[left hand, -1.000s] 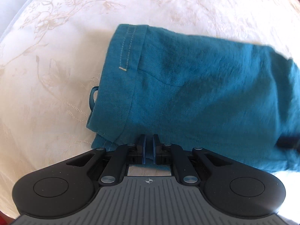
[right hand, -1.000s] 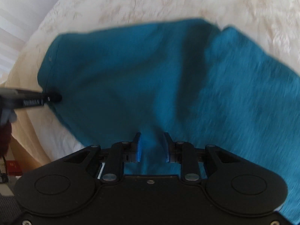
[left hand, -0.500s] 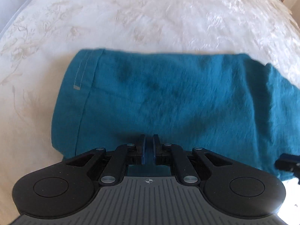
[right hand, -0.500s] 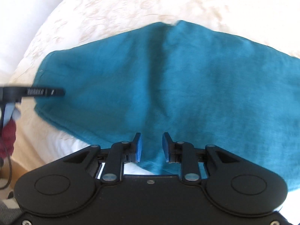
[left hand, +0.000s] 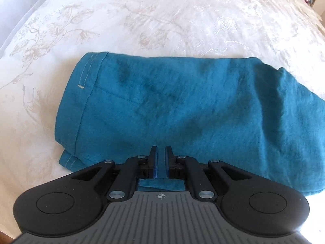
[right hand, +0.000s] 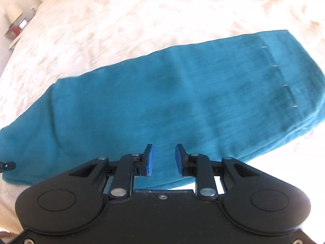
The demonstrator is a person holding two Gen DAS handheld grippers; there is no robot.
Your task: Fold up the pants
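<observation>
Pants [left hand: 182,109], teal, folded into a long band across the cream floral bedspread [left hand: 162,16], hems peeking out at one end. Left gripper [left hand: 161,162] low over the near edge, jaws nearly together, pinching a strip of that edge. Right gripper [right hand: 163,158] above the band, jaws apart, nothing between the pads. Risks from here: dragging the pinched edge and skewing the stacked layers; catching only the top layer with the free gripper; bunching soft cloth into creases.
</observation>
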